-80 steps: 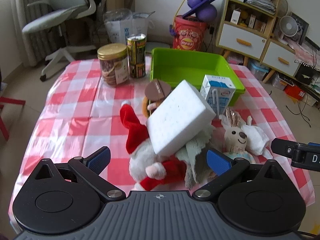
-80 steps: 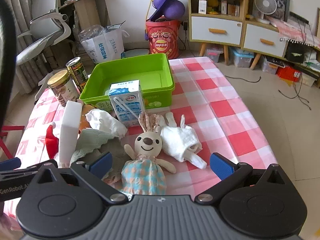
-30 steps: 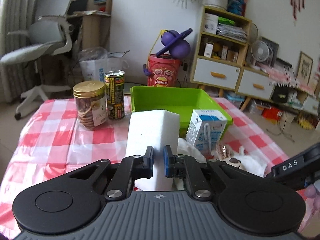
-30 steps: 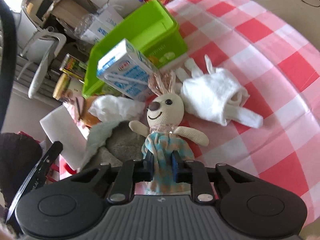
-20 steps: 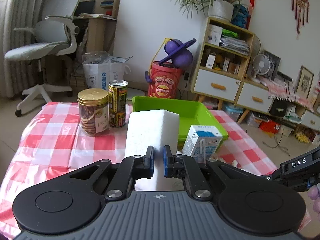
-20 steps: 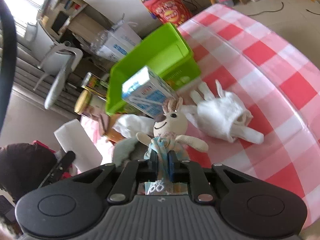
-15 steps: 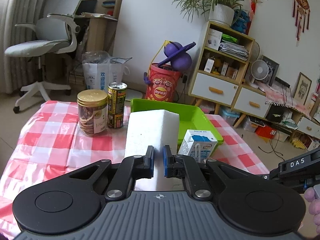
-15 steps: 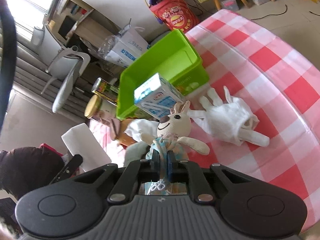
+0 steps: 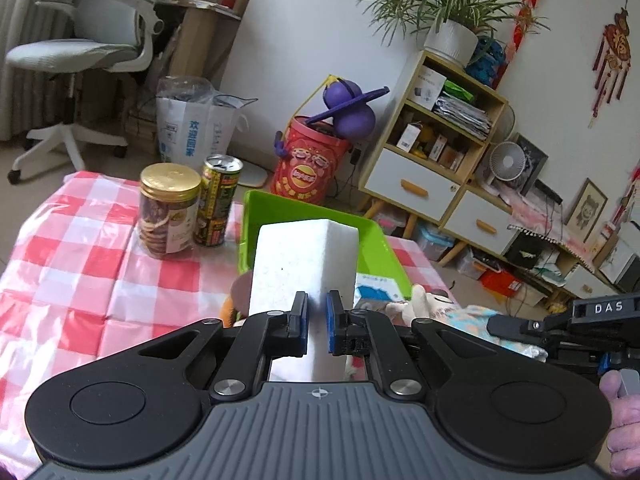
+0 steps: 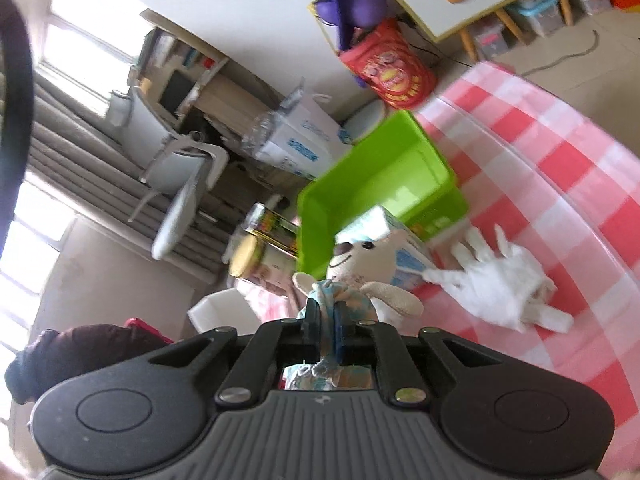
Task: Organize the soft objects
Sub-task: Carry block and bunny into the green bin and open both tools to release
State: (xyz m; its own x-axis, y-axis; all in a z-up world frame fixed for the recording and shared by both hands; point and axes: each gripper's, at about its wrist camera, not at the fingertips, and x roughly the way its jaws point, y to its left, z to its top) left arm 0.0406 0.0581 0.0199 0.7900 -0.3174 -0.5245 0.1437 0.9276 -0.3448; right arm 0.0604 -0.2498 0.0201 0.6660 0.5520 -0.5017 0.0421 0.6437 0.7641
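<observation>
The left claw (image 9: pixel 316 322) is pinched on the near end of a white sponge block (image 9: pixel 304 258), which stands up from the pads, clear of the worktop (image 9: pixel 80 248). The right claw (image 10: pixel 325 326) is pressed together on the blue checked dress of a rabbit doll (image 10: pixel 362 264), whose head and arms hang free above the cloth. So two soft things are in hand at once, and neither has reached a resting place.

Below and just past the claws, more soft things lie on the checked cloth near its front edge: a white glove (image 10: pixel 504 288) spread flat toward the right side, and a brownish toy (image 9: pixel 240 288) half hidden behind the sponge. The rest of that heap is covered by the claws.

Further on, a milk carton (image 9: pixel 376 292) stands just in front of the green bin (image 10: pixel 384 176), which sits toward the far edge. What shows of its floor looks bare, so judging by this nothing has been sorted into it. A cookie jar (image 9: pixel 170 210) and a drink can (image 9: pixel 218 200) stand to its left at the far edge; being hard, they probably stay put.

The task looks barely started: both held items need dropping in the bin, then the glove and the remaining heap.
</observation>
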